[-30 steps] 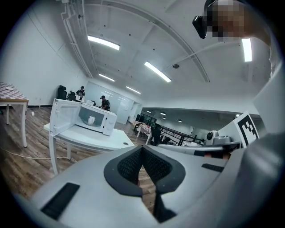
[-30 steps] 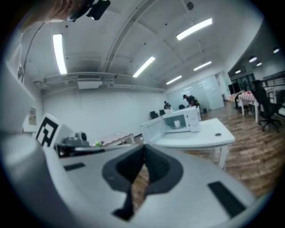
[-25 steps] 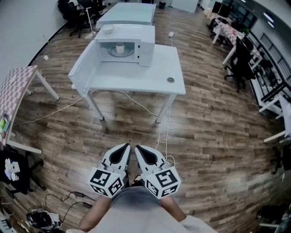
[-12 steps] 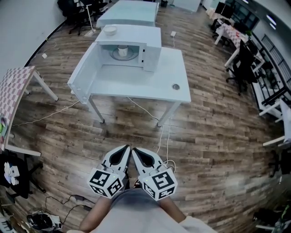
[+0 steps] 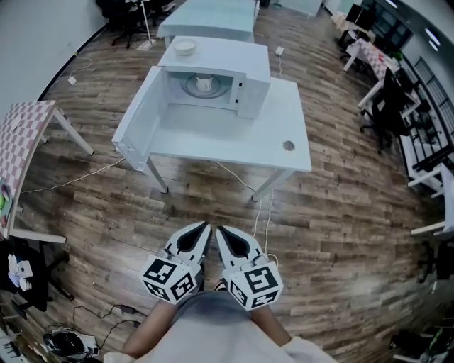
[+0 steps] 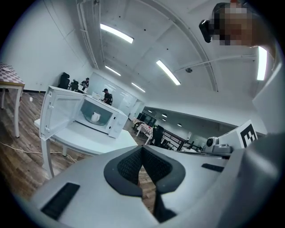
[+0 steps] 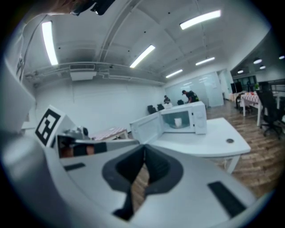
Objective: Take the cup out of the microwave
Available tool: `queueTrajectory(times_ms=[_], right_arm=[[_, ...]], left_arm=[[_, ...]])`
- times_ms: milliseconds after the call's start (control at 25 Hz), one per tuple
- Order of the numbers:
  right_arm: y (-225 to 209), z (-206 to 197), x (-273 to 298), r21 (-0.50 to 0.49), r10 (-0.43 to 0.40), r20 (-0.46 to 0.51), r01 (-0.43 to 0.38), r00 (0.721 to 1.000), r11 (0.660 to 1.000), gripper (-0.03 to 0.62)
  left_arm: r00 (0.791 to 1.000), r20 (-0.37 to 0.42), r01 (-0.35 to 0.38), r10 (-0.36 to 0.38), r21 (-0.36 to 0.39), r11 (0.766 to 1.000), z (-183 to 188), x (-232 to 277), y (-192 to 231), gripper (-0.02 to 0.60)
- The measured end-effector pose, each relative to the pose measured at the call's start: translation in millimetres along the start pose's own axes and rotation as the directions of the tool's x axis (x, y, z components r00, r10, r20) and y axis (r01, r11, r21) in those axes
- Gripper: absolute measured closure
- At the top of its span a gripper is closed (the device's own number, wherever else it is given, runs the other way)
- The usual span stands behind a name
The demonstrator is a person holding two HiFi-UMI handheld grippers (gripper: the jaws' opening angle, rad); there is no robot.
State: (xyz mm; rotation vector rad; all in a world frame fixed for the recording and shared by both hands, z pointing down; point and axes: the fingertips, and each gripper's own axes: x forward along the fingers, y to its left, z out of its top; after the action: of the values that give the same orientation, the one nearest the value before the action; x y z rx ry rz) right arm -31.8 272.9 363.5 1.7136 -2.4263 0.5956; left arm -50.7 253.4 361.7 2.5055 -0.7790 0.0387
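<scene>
The white cup (image 5: 204,82) stands on the turntable inside the white microwave (image 5: 245,67), on the far side of a white table (image 5: 234,131). The microwave's door (image 5: 138,120) is swung wide open to the left. Both grippers hang low over the wood floor, well short of the table and side by side. My left gripper (image 5: 203,227) is shut with nothing in it, and so is my right gripper (image 5: 220,230). The left gripper view looks past the shut left gripper (image 6: 142,149) to the cup (image 6: 95,117). Beyond the right gripper (image 7: 144,149) the cup (image 7: 178,121) also shows.
A white bowl (image 5: 185,47) sits on top of the microwave. The table has a round cable hole (image 5: 288,145); cables (image 5: 264,213) trail on the floor below it. A checkered table (image 5: 25,142) stands left, another table (image 5: 209,14) behind, office chairs and desks (image 5: 386,106) right.
The table and microwave have come closer and grown in the head view. Both grippers stay shut, side by side, carried forward together.
</scene>
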Motion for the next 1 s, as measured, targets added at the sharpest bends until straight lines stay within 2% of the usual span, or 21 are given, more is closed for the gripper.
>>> queueTrajectory(times_ms=[400,720,1000], right_arm=[[1.4,29.5,54.0,-0.018,-0.024,0.004,0.024,1.000,1.000,0.571],[13.0,52.8,98.0,-0.030,-0.004,0.029,0.005,1.000,1.000,0.571],[8.1,64.1,111.0,-0.029,-0.070,0.064,0.072,0.995,0.997,0.571]], left_arm=[[0.999,0.032,0.037,-0.037,-0.008,0.999,45.6,11.2,44.6,0.572],[0.997,0.066,0.031,-0.032,0.011,0.999,79.7,7.3,86.3,0.572],[0.995,0.091,0.036,-0.036,0.001,0.999,92.4,3.3,105.2,0.572]])
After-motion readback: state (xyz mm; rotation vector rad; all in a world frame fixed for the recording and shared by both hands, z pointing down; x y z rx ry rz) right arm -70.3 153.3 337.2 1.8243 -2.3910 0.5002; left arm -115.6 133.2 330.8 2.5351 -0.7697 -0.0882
